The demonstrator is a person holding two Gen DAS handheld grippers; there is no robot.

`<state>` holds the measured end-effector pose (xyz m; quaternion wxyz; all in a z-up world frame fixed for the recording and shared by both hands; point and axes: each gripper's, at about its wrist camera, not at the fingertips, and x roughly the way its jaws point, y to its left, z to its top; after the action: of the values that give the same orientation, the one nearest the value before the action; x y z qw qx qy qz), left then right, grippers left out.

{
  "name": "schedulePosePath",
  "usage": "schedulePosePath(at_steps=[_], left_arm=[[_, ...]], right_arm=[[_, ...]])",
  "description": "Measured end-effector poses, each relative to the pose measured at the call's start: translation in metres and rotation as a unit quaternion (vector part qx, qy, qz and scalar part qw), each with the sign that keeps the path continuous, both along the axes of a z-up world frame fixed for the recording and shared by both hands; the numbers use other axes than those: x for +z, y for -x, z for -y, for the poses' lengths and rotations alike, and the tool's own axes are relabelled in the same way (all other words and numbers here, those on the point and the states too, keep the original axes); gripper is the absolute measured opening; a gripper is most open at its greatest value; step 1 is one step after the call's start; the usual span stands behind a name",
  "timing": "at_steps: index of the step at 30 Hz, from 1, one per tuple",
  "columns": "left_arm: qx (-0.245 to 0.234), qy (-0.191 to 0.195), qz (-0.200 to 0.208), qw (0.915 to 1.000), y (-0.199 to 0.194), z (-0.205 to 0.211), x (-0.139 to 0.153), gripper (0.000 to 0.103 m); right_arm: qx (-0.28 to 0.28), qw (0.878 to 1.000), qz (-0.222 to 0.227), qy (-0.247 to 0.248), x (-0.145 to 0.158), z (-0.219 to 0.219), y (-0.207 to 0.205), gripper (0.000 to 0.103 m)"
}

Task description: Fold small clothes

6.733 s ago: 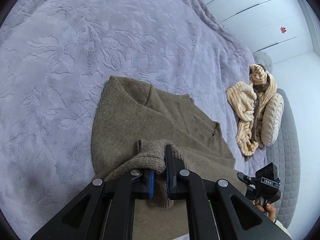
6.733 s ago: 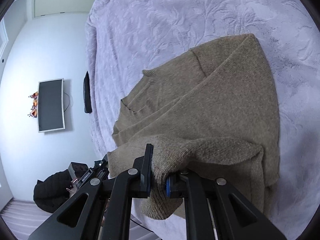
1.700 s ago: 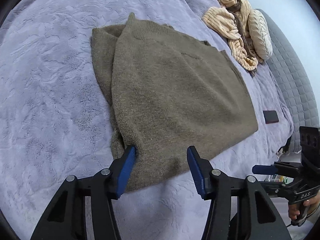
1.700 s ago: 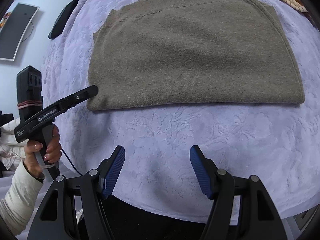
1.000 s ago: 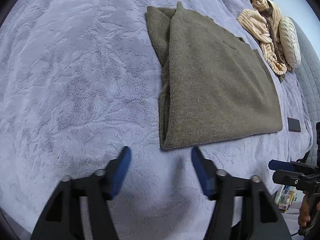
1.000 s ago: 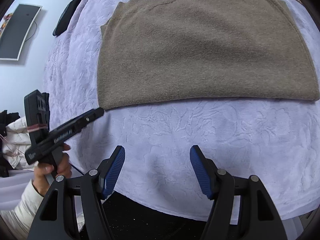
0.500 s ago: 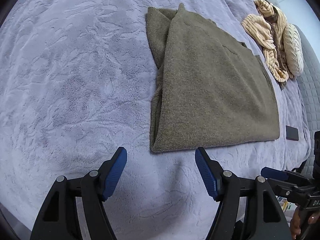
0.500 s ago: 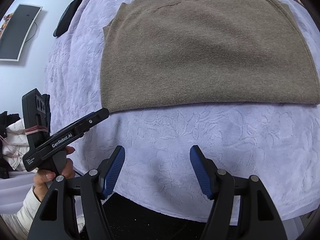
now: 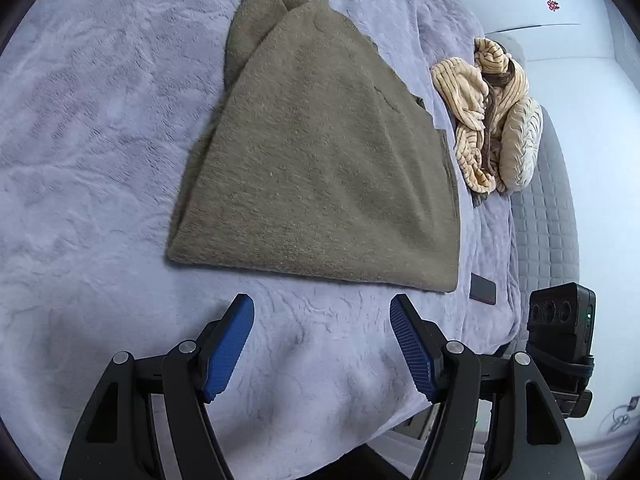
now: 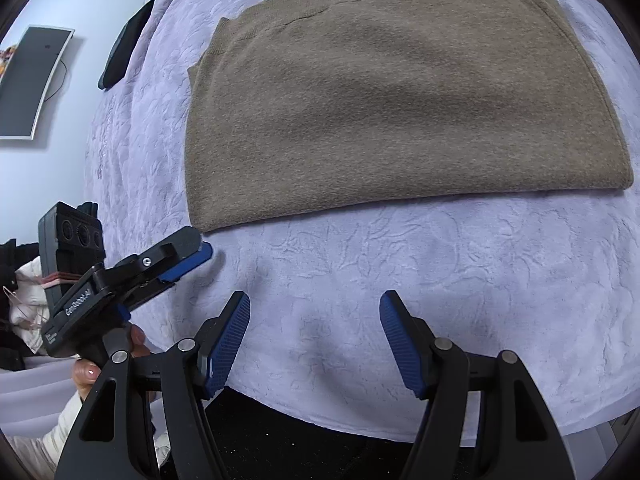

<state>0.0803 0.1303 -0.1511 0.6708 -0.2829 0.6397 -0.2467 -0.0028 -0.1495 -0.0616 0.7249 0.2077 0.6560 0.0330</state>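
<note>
A folded olive-brown knit sweater [image 9: 320,168] lies flat on the lilac bedspread [image 9: 100,160]; it also shows in the right wrist view [image 10: 400,92]. My left gripper [image 9: 322,312] is open and empty, hovering just short of the sweater's near folded edge. My right gripper [image 10: 315,312] is open and empty, over bare bedspread [image 10: 400,264] near the bed's front edge. The left gripper also appears in the right wrist view [image 10: 188,258], close to the sweater's near left corner.
A heap of cream ribbed clothes [image 9: 488,116] lies at the far right by a grey quilted headboard [image 9: 548,216]. A dark phone [image 9: 483,289] lies near the sweater's right corner. A dark remote [image 10: 126,44] lies at the bed's left edge. A wall screen [image 10: 28,80] hangs at left.
Both grippers let go of the sweater, which now lies folded flat. The left gripper has swung round toward the sweater's near edge; the right gripper has hardly moved.
</note>
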Motion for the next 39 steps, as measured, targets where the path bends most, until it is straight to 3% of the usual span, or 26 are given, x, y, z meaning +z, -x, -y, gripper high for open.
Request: schedulePosePath(at_steps=[10,12,15,17,21,23,25,27,30,32,35,39], left_arm=[[0.120,0.020,-0.020,0.9924,-0.014,0.022,-0.036,0.071],[0.139,0.023,-0.015,0.9898,-0.018,0.024,-0.030,0.071],[0.138,0.024,0.034,0.9896,-0.025,0.034,-0.004,0.071],[0.134,0.010,0.046,0.9898,-0.033,0.041,0.001,0.071],[0.145,-0.045,0.007,0.9883,-0.045,0.044,-0.023,0.071],[0.154,-0.053,-0.001,0.9866,-0.046,0.042,-0.030,0.070],[0.159,-0.070,0.001,0.9847,-0.046,0.042,-0.031,0.059],[0.145,-0.105,0.018,0.9836,-0.045,0.044,-0.028,0.028],[0.110,-0.142,0.060,0.9819,-0.041,0.050,-0.021,0.019],[0.070,-0.185,0.107,0.9742,-0.035,0.059,-0.010,0.017],[0.005,-0.253,0.187,0.9490,-0.022,0.081,0.005,0.017],[-0.052,-0.305,0.255,0.9159,-0.011,0.096,0.013,0.017]], right_arm=[[0.019,1.000,-0.017,-0.004,-0.007,0.025,0.001,0.071],[0.019,1.000,-0.016,-0.004,-0.007,0.029,0.001,0.071],[0.015,1.000,-0.008,-0.005,-0.002,0.039,0.001,0.071],[0.011,1.000,-0.001,-0.004,0.004,0.048,-0.002,0.071],[0.016,1.000,0.016,0.010,0.021,0.062,-0.022,0.071],[0.029,0.999,0.031,0.022,0.035,0.067,-0.040,0.071],[0.046,0.998,0.044,0.028,0.049,0.067,-0.060,0.071],[0.072,0.995,0.055,0.036,0.064,0.061,-0.084,0.071],[0.124,0.990,0.055,0.046,0.080,0.041,-0.128,0.073],[0.165,0.984,0.032,0.054,0.080,0.018,-0.156,0.079],[0.224,0.972,-0.001,0.069,0.072,-0.024,-0.191,0.079],[0.285,0.954,-0.056,0.079,0.047,-0.083,-0.227,0.079]])
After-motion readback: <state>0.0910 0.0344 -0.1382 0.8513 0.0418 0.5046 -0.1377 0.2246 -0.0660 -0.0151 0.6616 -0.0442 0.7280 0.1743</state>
